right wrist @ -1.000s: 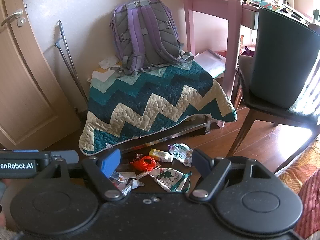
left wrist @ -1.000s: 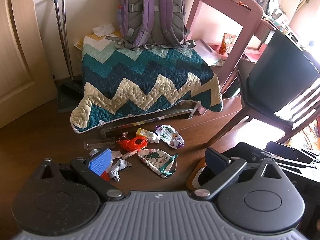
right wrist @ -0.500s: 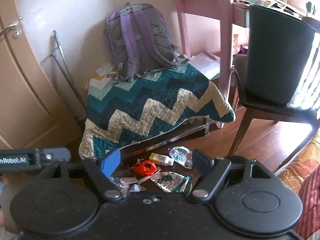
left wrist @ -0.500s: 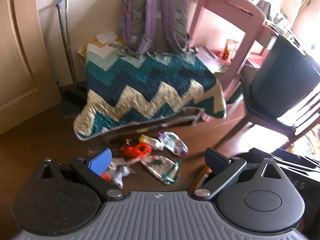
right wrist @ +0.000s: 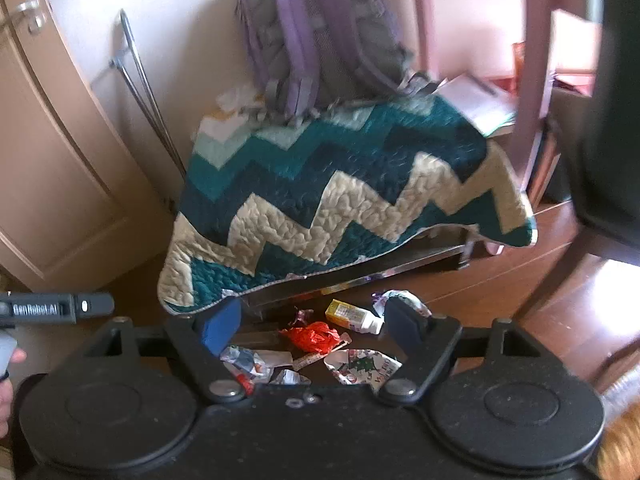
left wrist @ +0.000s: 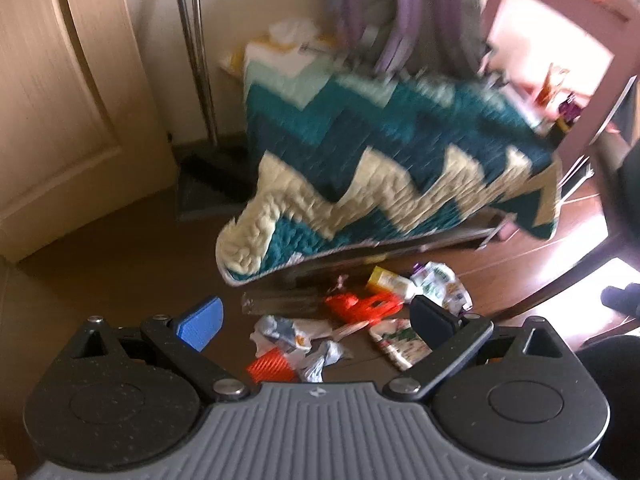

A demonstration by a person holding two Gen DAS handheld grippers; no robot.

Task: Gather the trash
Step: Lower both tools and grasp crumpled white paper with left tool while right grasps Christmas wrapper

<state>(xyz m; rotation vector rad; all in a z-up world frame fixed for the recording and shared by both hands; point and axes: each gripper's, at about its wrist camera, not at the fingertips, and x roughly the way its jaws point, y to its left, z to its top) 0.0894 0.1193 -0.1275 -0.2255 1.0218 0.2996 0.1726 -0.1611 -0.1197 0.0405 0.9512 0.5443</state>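
A pile of trash lies on the dark wooden floor in front of a low bench. It holds an orange plastic bag (left wrist: 362,306) (right wrist: 314,335), a small yellow carton (left wrist: 390,280) (right wrist: 350,314), crumpled white wrappers (left wrist: 294,330) (right wrist: 256,360), a printed paper piece (left wrist: 398,340) (right wrist: 362,366) and a clear plastic box (left wrist: 280,302). My left gripper (left wrist: 316,322) is open and empty, above and just short of the pile. My right gripper (right wrist: 314,324) is open and empty, also short of the pile. The left gripper's body (right wrist: 56,308) shows at the right wrist view's left edge.
A teal and cream zigzag quilt (left wrist: 384,160) (right wrist: 340,192) drapes over the bench, with a purple backpack (right wrist: 320,40) on top. A pink desk (left wrist: 560,40), a dark chair (right wrist: 616,100), a wooden door (left wrist: 60,100) and metal poles (left wrist: 196,52) surround the spot.
Both grippers have moved forward and down toward the trash pile, so the pile and quilt look larger. The left view has swung left. Both jaws stay open.
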